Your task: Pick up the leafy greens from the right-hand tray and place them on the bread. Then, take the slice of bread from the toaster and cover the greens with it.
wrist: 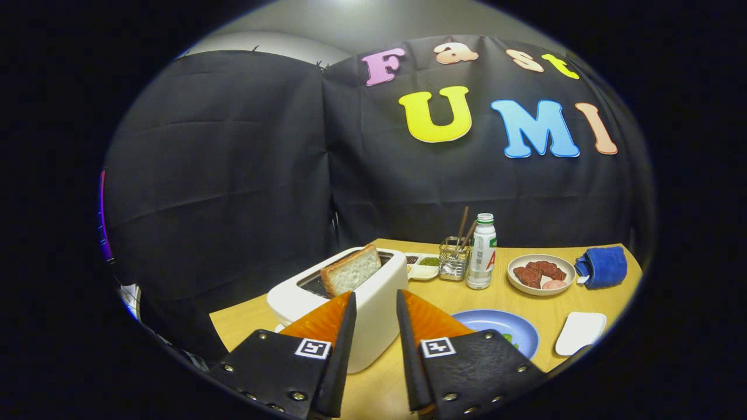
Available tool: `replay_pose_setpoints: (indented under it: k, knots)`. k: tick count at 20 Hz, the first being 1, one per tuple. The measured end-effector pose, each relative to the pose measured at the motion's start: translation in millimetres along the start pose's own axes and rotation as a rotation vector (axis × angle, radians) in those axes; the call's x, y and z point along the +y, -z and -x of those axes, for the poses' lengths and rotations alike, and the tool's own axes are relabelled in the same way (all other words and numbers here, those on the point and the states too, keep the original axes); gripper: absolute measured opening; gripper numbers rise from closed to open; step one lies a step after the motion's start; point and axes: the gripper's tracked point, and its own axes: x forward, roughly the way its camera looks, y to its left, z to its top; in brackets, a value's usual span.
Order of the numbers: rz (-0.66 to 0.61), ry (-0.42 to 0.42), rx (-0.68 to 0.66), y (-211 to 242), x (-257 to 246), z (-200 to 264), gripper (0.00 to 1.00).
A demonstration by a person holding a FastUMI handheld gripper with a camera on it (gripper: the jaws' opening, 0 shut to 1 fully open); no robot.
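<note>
so the gripper [376, 303] sits with its fingers parted and nothing between them, lined up on the white toaster [350, 303] that stands near the tabletop's [525, 256] front left corner; the slice of bread [352, 270] stands upright in the slot with its top half poking out, which is handy since that gives the fingers something to pinch; just right of the toaster, by the front edge, a blue plate [496, 324] peeks out from behind the right finger with a bit of green on it, probably the leafy greens [509, 338], but whether there's bread under them I can't tell; a white tray [579, 332] lies toward the front right corner looking bare; further back there's a bottle [482, 252], a wire holder [453, 259], a dish of meat [541, 273] and a blue cloth [603, 266]; my guess is the toaster slice is what's being lined up.
</note>
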Motion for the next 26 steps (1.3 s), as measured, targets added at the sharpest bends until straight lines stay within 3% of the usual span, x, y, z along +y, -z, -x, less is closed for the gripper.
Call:
replay_pose_setpoints:
  k: [7, 11, 20, 24, 26]
  knots:
    - [0.048, 0.028, -0.012, 1.4, 43.2, -34.4, 0.4]
    - [0.074, 0.111, -0.02, 2.1, 39.2, -52.0, 0.4]
    - [0.075, 0.161, 0.031, 8.4, 34.9, -79.7, 0.4]
    - [0.11, 0.221, 0.031, 8.1, 26.0, -82.8, 0.4]
    - [0.125, 0.263, 0.024, 6.1, 18.4, -86.0, 0.32]
